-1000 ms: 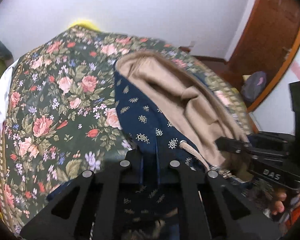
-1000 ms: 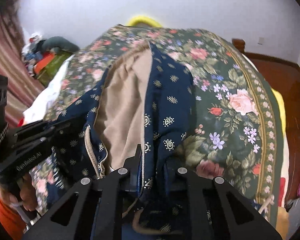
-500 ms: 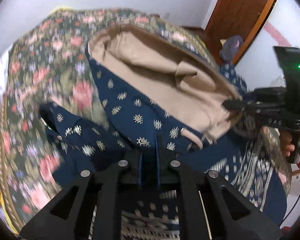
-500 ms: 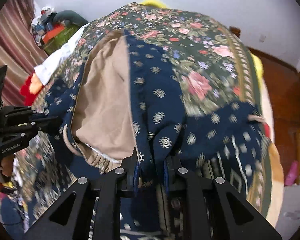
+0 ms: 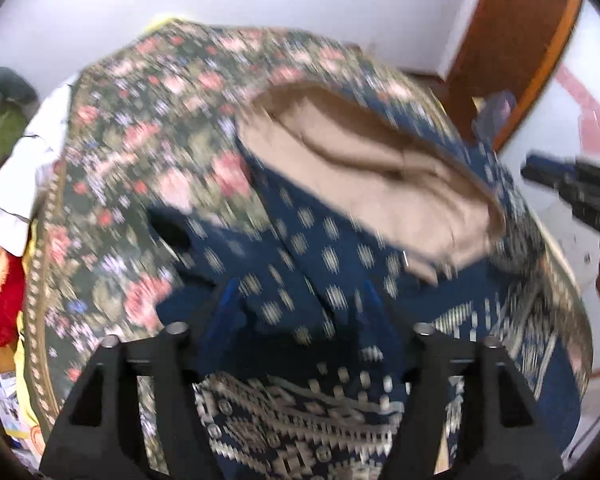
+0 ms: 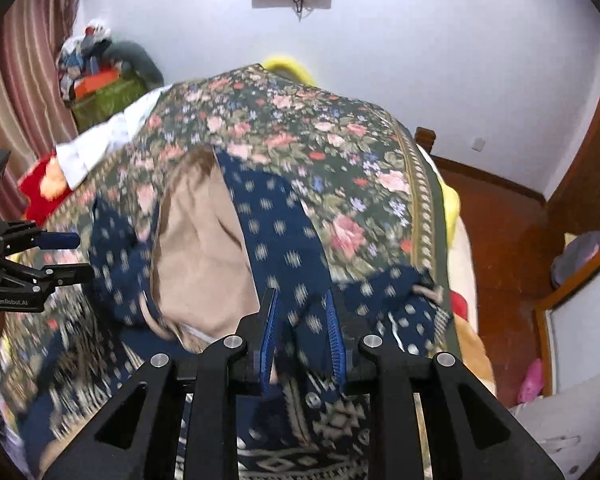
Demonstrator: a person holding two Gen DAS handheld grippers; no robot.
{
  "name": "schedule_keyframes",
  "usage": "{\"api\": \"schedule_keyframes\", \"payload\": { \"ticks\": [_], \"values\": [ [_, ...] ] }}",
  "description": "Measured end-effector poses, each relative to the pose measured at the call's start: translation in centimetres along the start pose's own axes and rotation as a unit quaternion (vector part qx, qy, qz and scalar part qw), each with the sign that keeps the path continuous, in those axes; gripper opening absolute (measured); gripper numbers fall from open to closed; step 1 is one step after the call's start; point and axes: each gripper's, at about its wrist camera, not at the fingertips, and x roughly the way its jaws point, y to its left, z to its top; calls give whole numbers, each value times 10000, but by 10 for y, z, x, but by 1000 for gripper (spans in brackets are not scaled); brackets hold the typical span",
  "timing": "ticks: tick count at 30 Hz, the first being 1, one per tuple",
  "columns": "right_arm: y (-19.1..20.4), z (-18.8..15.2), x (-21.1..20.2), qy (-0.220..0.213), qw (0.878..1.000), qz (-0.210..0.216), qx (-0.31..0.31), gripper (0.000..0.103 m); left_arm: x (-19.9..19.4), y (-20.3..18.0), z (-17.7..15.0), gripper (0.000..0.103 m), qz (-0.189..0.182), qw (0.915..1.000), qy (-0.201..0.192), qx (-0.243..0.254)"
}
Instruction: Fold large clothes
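A navy patterned garment [image 5: 320, 248] with tan lining [image 5: 364, 176] lies folded over on the floral bedspread [image 5: 140, 120]. My left gripper [image 5: 300, 300] hangs over its near edge. Its jaws are opening wide, and the cloth lies loose between them, not pressed. It also shows at the left of the right wrist view, left gripper [image 6: 60, 256]. My right gripper [image 6: 302, 312] has a fold of the navy garment [image 6: 284, 240] between its blue pads [image 6: 270, 312]. Those jaws are just starting to open. The right gripper [image 5: 560, 184] shows at the right edge of the left wrist view.
The bed fills most of both views. White cloth [image 6: 100, 140] and a red item [image 6: 40, 188] lie at its left side. A pile of clothes [image 6: 96, 64] sits by the curtain. Wooden floor [image 6: 508, 232] and a door frame [image 5: 520, 40] are on the right.
My left gripper's jaws have spread apart and let go of the navy cloth. Both grippers drew back toward the bed's near edge, laying the garment over its patterned hem.
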Motion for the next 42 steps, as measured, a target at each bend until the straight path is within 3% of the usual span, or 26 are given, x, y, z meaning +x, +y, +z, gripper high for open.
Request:
{"api": "schedule_keyframes", "payload": {
  "ticks": [6, 9, 12, 15, 17, 19, 21, 23, 24, 25, 26, 27, 29, 31, 36, 37, 42],
  "values": [
    [3, 41, 49, 401, 9949, 755, 535, 20, 32, 15, 48, 67, 219, 9992, 1, -321],
    [12, 56, 74, 527, 9935, 874, 509, 20, 62, 23, 63, 67, 209, 9985, 174, -477],
    [26, 69, 99, 586, 9951, 785, 147, 20, 90, 30, 70, 67, 130, 9972, 338, -647],
    [35, 76, 132, 821, 9957, 360, -225, 20, 108, 36, 74, 67, 265, 9966, 324, -710],
    [36, 75, 158, 1036, 9937, -34, -419, 20, 120, 40, 76, 61, 455, 9957, 255, -765],
    [32, 69, 178, 1247, 9900, -305, -581, 20, 131, 42, 77, 47, 575, 9955, 295, -687],
    [27, 63, 187, 1264, 9895, -296, -628, 20, 142, 40, 74, 44, 668, 9959, 309, -531],
    [21, 61, 184, 1143, 9910, -352, -594, 30, 146, 41, 70, 44, 648, 9963, 262, -507],
    [19, 60, 183, 1108, 9905, -529, -625, 55, 147, 43, 69, 44, 607, 9964, 230, -551],
    [16, 60, 182, 1007, 9882, -920, -702, 91, 147, 45, 68, 44, 577, 9963, 222, -600],
    [13, 59, 179, 812, 9855, -1261, -795, 99, 147, 50, 68, 43, 519, 9959, 215, -712],
    [8, 56, 178, 660, 9846, -1370, -867, 100, 147, 53, 68, 38, 468, 9954, 201, -816],
    [-7, 55, 180, 866, 9899, -962, -576, 98, 143, 57, 68, 28, 329, 9941, 123, -1028],
    [-19, 57, 176, 890, 9948, -483, -102, 82, 139, 56, 69, 12, 218, 9935, 48, -1113],
    [-11, 66, 178, 966, 9944, 278, 329, 65, 136, 39, 80, 8, 419, 9961, -30, -775],
    [-6, 69, 183, 1039, 9929, 448, 375, 54, 137, 36, 82, 7, 434, 9963, -7, -740],
    [6, 70, 186, 1087, 9889, 848, 553, 32, 114, 24, 85, 6, 323, 9977, -310, -509]
  ]
}}
